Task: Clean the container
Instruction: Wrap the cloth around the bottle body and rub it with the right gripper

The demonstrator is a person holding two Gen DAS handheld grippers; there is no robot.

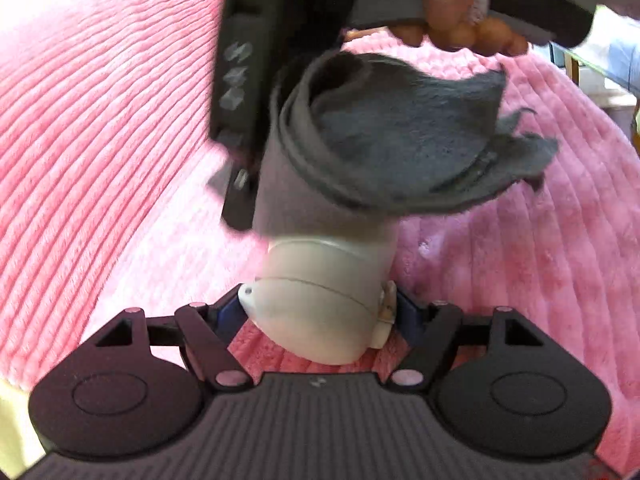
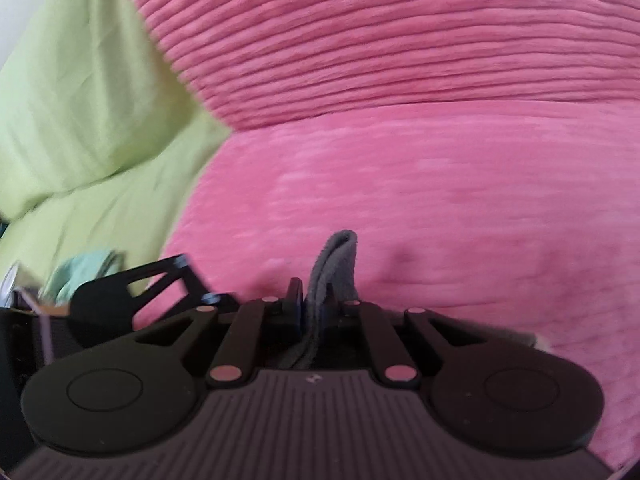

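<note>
1. The left gripper [image 1: 320,312] pinches the lower end of the pale grey, rounded plastic container [image 1: 320,280], which points away from it over the pink ribbed plush bedcover [image 1: 100,140].
2. The right gripper [image 2: 316,304] has its fingers pressed together on a fold of the dark grey fleecy cloth [image 1: 400,132]; in the left view that cloth is draped over the container's far end, with the right gripper's body just beyond it.
3. The step in hand looks like wiping the far end. The next move calls for a firm hold on the container while the cloth is dragged around or along it.
4. The cloth hides the container's far end, so any opening or dirt cannot be made out. Both views are motion-blurred, and the right view shows no container.
</note>
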